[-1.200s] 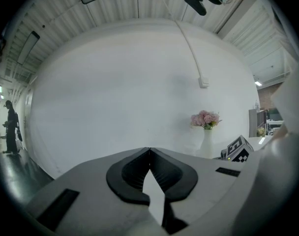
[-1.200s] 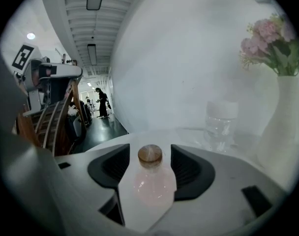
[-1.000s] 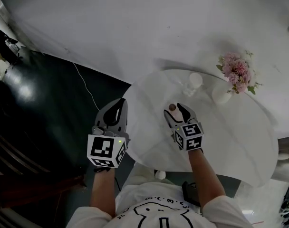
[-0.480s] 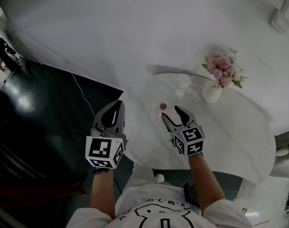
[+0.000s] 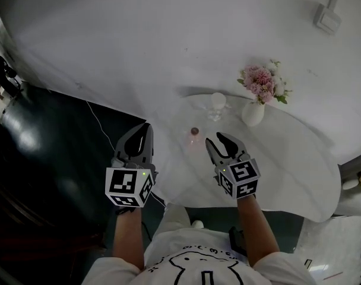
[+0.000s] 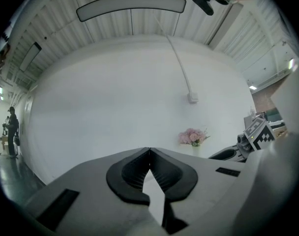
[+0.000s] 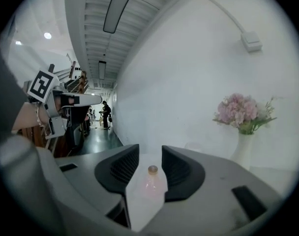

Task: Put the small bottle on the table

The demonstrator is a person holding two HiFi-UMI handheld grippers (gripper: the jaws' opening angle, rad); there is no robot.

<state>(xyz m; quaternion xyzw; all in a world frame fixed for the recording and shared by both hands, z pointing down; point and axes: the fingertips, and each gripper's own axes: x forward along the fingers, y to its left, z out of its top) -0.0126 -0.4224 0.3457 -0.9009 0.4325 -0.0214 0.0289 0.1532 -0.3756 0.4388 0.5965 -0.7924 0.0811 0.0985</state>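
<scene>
The small pinkish clear bottle [image 5: 194,140] with a brown cap stands upright on the round white table [image 5: 287,159], near its left edge. My right gripper [image 5: 218,139] hovers just to the bottle's right and a little nearer me, not touching it. Its jaws are closing and nothing is between them. In the right gripper view the bottle [image 7: 152,181] shows through the gap of the right gripper [image 7: 150,154], a short way beyond the tips. My left gripper [image 5: 145,127] hangs off the table's left side over the dark floor; in its own view the left gripper [image 6: 149,151] is shut and empty.
A white vase [image 5: 252,113] of pink flowers [image 5: 259,81] stands at the table's far side, with a clear glass [image 5: 217,103] to its left. A white wall rises behind the table. A thin cable [image 5: 103,126] runs over the dark floor at the left.
My right gripper has drawn back from the bottle, which stays standing on the table, and its jaws have narrowed. The left gripper has hardly moved.
</scene>
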